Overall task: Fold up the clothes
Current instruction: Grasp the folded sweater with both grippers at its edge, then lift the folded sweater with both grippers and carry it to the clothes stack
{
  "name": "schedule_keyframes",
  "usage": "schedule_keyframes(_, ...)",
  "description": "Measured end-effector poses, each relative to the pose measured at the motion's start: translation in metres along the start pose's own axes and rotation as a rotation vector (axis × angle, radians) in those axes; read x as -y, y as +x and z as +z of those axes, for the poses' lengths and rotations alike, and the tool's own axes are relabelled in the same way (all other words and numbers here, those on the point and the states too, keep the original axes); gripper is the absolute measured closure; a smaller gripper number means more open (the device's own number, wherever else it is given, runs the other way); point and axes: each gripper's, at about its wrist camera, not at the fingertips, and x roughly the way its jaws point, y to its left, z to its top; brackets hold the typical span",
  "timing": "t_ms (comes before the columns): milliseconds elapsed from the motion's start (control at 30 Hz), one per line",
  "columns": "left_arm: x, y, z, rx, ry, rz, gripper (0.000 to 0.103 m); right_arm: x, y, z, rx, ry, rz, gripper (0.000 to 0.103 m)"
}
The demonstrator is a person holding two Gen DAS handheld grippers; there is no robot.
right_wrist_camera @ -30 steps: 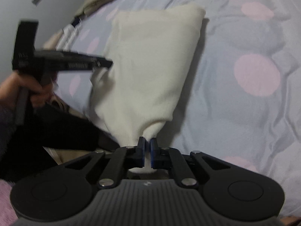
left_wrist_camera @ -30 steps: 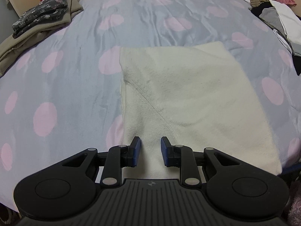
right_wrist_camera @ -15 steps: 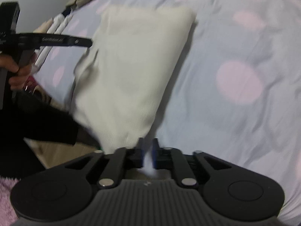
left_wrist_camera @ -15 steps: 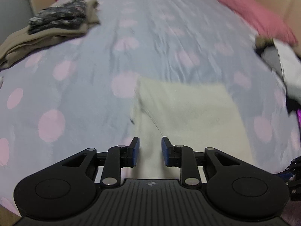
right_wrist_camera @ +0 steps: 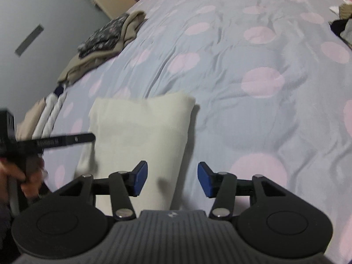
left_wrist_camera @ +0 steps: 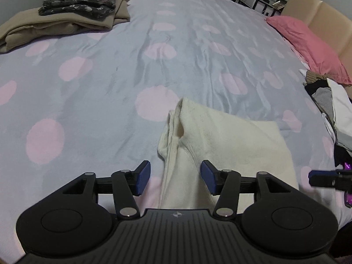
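Observation:
A cream knit garment (left_wrist_camera: 231, 145) lies folded on the dotted bedspread (left_wrist_camera: 110, 83), its left edge bunched into a thick seam. My left gripper (left_wrist_camera: 175, 177) hovers open over the garment's near left edge, and nothing is held between the blue pads (left_wrist_camera: 143, 177). The right wrist view shows the same garment (right_wrist_camera: 143, 127) as a tidy rectangle. My right gripper (right_wrist_camera: 172, 178) is open above its near right edge, empty. The left gripper (right_wrist_camera: 66, 139) appears at the left of this view, held by a hand (right_wrist_camera: 28, 171). The right gripper's tip (left_wrist_camera: 323, 177) shows at the right edge of the left wrist view.
A folded stack of beige and dark floral clothes (left_wrist_camera: 77, 11) sits at the far left of the bed. A pink pillow (left_wrist_camera: 308, 41) lies by the beige headboard (left_wrist_camera: 319, 17). Loose unfolded clothes (left_wrist_camera: 334, 101) are heaped at the right edge.
The right gripper let go of the garment's corner and opened wide. The left jaws widened too. Both grippers have lifted back, and the garment now lies shorter, folded over.

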Motion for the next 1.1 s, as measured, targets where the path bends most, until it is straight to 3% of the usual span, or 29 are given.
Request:
schedule_keyframes(200, -0.006, 0.02, 0.001, -0.016, -0.025, -0.049, 0.046, 0.011, 0.025, 0.015, -0.011, 0.051, 0.005, 0.049)
schedule_keyframes(367, -0.018, 0.036, 0.0, -0.044, -0.125, -0.118, 0.045, 0.013, 0.046, 0.026, -0.033, 0.078, 0.026, 0.049)
schedule_keyframes(567, -0.011, 0.047, 0.003, -0.035, -0.107, -0.124, 0.045, 0.016, 0.072, 0.03, -0.061, 0.104, 0.049, 0.048)
schedule_keyframes(733, -0.005, 0.045, 0.003, -0.012, -0.079, -0.128, 0.059, 0.02, 0.078, 0.03, -0.058, 0.122, 0.073, 0.046)
schedule_keyframes(900, 0.002, 0.038, 0.002, 0.027, -0.043, -0.128, 0.074, 0.017, 0.071, 0.027, -0.023, 0.117, 0.084, 0.059)
schedule_keyframes(1100, 0.007, 0.018, -0.001, 0.091, -0.025, -0.122, 0.077, 0.007, 0.053, 0.026, 0.026, 0.089, 0.108, 0.067)
